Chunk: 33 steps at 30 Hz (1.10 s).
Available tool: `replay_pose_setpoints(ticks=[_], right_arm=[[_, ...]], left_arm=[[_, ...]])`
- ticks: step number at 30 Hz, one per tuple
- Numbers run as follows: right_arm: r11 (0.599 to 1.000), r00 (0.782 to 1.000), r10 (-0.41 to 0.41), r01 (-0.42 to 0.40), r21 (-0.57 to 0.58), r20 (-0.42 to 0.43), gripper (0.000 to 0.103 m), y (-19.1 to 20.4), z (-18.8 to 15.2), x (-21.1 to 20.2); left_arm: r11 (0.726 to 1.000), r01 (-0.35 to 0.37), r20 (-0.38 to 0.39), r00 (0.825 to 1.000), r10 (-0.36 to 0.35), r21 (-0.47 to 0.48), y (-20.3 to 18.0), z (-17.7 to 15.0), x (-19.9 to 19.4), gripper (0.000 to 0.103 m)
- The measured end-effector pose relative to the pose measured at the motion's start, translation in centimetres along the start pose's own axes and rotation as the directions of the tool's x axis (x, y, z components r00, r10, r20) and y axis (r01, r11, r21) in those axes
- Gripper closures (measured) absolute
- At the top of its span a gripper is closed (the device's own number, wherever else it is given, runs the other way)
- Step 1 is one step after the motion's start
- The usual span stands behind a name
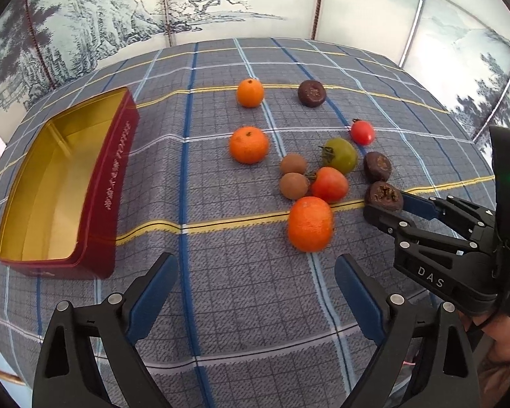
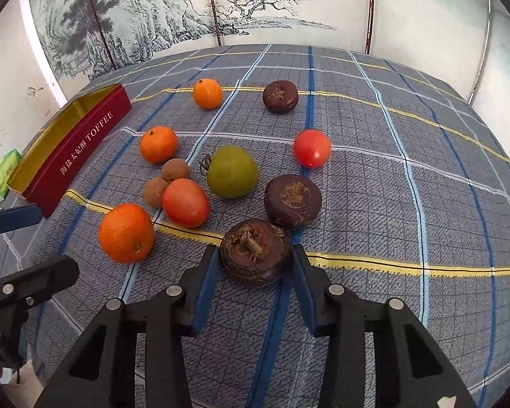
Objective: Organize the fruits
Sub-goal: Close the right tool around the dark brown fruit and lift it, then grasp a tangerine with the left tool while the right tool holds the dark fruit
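Note:
My right gripper point(image 2: 255, 268) is shut on a dark brown water chestnut point(image 2: 256, 252), low over the checked cloth; it also shows in the left wrist view point(image 1: 383, 197). My left gripper point(image 1: 256, 275) is open and empty, just short of a near orange point(image 1: 310, 223). Two more oranges point(image 1: 249, 145) point(image 1: 250, 92), two red tomatoes point(image 1: 329, 184) point(image 1: 362, 132), a green tomato point(image 1: 341, 155), two brown longans point(image 1: 293, 185) and two more chestnuts point(image 1: 377, 166) point(image 1: 311, 93) lie on the cloth. An open red toffee tin point(image 1: 105, 183) with a gold inside stands at the left.
The table carries a grey-blue checked cloth point(image 1: 221, 306). A painted folding screen point(image 1: 221, 0) stands behind it. A green packet point(image 2: 5, 170) lies beyond the tin at the table's left edge.

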State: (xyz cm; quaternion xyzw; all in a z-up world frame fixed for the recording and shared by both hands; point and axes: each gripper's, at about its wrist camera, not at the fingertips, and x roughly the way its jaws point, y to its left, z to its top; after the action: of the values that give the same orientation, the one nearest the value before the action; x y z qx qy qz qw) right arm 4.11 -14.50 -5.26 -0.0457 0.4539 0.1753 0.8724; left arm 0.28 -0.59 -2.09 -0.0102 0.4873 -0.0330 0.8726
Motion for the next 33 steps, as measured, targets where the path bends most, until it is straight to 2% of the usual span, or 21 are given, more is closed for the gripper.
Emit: replay_pose_setpoints(ticks=[6,12,17,25,28,33], right_arm=[[0.999,1.0,-0.03,0.029,0.038,0.009,0.064,-1.9,-0.5,-0.8],[0.984,0.992,-0.124,0.12,0.129,0.021,0.064,-6.4,-0.6,-1.1],[0.977,0.99,-0.134,0.126,0.17,0.036,0.064,-8.5,-0.5,-1.2],[0.979,0.989,-0.137,0.127,0.157,0.059,0.064,-8.4,-1.1,-1.4],[0.98,0.989,-0.133,0.121,0.161,0.063,0.064,-8.5,-1.1,-1.5],[0.979,0.989,-0.133,0.12,0.165,0.066,0.064,-8.5,-1.2,-1.5]], left_arm=[[0.999,0.04,-0.006,0.999,-0.039,0.022,-0.8,0.5,0.2,0.015],[0.995,0.096,-0.008,0.995,-0.096,0.036,-1.4,1.2,0.8,0.017],[0.992,0.126,-0.051,0.991,-0.125,0.028,-1.8,2.0,2.2,0.035],[0.988,0.149,-0.079,0.986,-0.146,0.032,-2.4,3.0,4.0,0.049],[0.987,0.157,-0.086,0.984,-0.154,0.033,-2.4,3.0,4.3,0.063],[0.986,0.163,-0.084,0.984,-0.159,0.042,-2.4,3.0,4.4,0.066]])
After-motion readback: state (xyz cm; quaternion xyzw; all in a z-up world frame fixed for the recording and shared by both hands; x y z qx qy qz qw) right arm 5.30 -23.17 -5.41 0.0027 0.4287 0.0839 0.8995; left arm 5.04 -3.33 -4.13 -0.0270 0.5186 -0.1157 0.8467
